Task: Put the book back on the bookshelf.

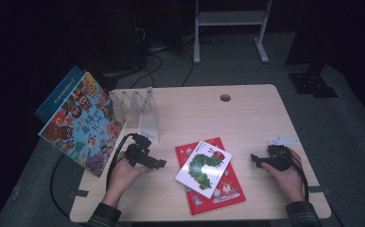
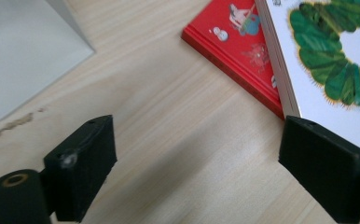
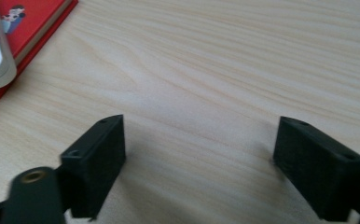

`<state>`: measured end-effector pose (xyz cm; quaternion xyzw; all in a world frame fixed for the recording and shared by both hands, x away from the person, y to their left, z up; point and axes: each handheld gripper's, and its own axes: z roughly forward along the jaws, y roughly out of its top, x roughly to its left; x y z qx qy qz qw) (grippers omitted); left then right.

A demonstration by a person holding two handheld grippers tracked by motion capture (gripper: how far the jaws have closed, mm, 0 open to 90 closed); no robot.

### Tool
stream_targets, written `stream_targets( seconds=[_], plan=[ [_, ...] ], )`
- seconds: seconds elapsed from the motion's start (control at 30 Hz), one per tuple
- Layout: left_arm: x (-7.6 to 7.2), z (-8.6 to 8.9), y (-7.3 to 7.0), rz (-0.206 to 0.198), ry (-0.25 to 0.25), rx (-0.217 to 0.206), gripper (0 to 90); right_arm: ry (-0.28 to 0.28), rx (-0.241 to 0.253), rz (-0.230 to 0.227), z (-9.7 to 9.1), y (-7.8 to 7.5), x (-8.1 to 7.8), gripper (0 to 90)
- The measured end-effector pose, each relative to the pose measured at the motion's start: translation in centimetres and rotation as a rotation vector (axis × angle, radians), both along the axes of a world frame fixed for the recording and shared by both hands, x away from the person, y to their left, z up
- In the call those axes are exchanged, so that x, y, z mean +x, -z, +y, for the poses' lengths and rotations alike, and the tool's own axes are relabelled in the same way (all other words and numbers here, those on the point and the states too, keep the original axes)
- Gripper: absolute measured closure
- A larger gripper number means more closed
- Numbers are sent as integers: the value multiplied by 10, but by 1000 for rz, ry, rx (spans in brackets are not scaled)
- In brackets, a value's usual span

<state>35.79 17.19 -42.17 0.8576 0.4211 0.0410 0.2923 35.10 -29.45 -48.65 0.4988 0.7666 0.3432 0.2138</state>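
Note:
A white caterpillar book (image 1: 204,168) lies askew on a larger red book (image 1: 218,191) in the middle of the wooden table (image 1: 247,113). My left gripper (image 1: 159,164) rests low on the table just left of the books, pointing at them, jaws open and empty. In the left gripper view the left gripper (image 2: 197,158) frames bare wood, with the red book (image 2: 234,51) and the white book (image 2: 336,56) ahead. My right gripper (image 1: 255,158) sits right of the books, open and empty. In the right gripper view the right gripper (image 3: 199,158) shows bare wood, with the red book's corner (image 3: 33,18) at top left.
A clear acrylic book rack (image 1: 138,106) stands at the table's back left. A colourful picture book (image 1: 83,125) and a blue book (image 1: 57,92) lean beside it past the left edge. A cable hole (image 1: 225,98) and a small white label (image 1: 282,140) mark the right half.

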Motion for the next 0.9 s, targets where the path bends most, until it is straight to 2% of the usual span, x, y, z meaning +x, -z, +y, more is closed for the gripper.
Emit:
stream_targets(
  seconds=[0.13, 0.2, 0.27, 0.4, 0.47, 0.53, 0.57, 0.67, 0.9],
  plan=[
    [-4, -3, 10, 9, 22, -11, 36, -18, -9, -5, 2, -3, -3, 317],
    [-6, -4, 13, 0, 38, -7, 18, -25, -9, -7, 4, -5, -5, 366],
    [-7, -5, 16, 7, 59, -33, 2, -44, 19, -6, 5, -8, -7, 455],
    [-11, -8, 18, -12, 92, -39, 0, -76, 64, -9, 10, -15, -14, 559],
    [-12, -8, 20, -4, 100, -52, 0, -109, 88, -8, 15, -18, -17, 579],
    [-12, -8, 22, 0, 105, -50, 0, -135, 92, -6, 21, -20, -19, 580],
    [-12, -9, 24, 2, 108, -46, 0, -147, 95, -2, 23, -20, -20, 575],
    [-12, -10, 25, 8, 110, -70, 0, -183, 111, 4, 32, -21, -21, 558],
    [-12, -16, 28, 13, 132, -77, 0, -244, 135, 13, 50, -22, -21, 528]
  ],
)
